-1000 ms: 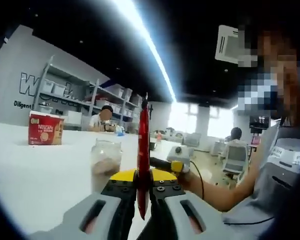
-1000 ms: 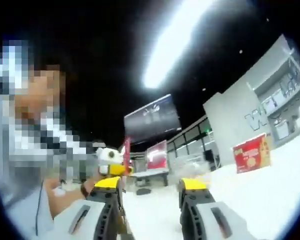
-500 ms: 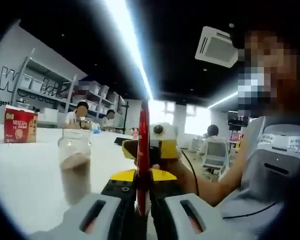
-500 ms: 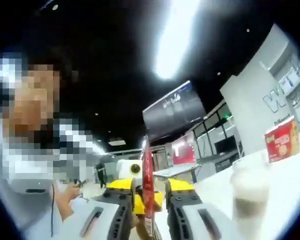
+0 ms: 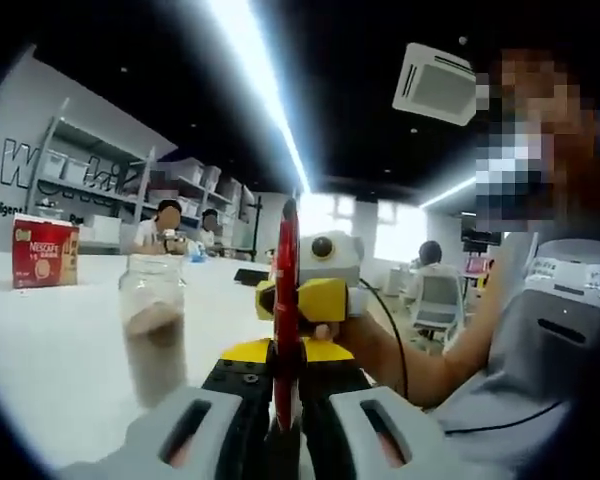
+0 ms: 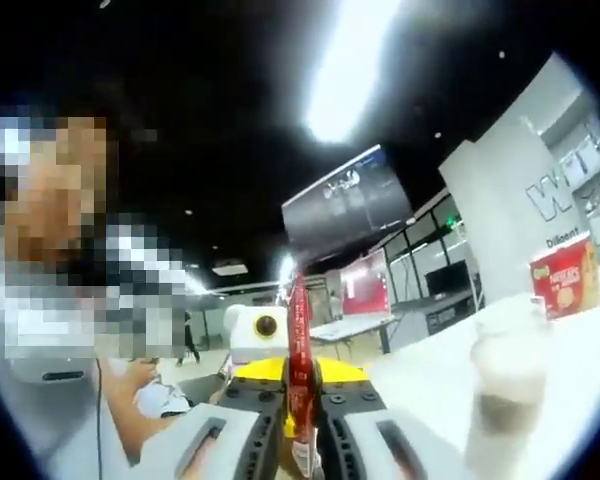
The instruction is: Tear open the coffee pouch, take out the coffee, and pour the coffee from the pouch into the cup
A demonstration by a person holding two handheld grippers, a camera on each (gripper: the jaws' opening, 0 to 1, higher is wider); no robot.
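With both grippers meeting on the pouch [image 5: 287, 300], I've got it edge-on and upright in each view. Left gripper [image 5: 286, 385] jaws are closed on its lower part; right gripper [image 6: 298, 405] jaws are pinched on it too, and that gripper comes in from the right in the left gripper view, just behind the pouch. Cup [image 5: 155, 325] stands on the table [image 5: 50, 350] nearby, brown stuff in the bottom. Red Nescafe box [image 5: 44, 251] sits well apart at the back

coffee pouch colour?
Red. The coffee pouch is seen edge-on, clamped in the left gripper; the left gripper view shows it best.
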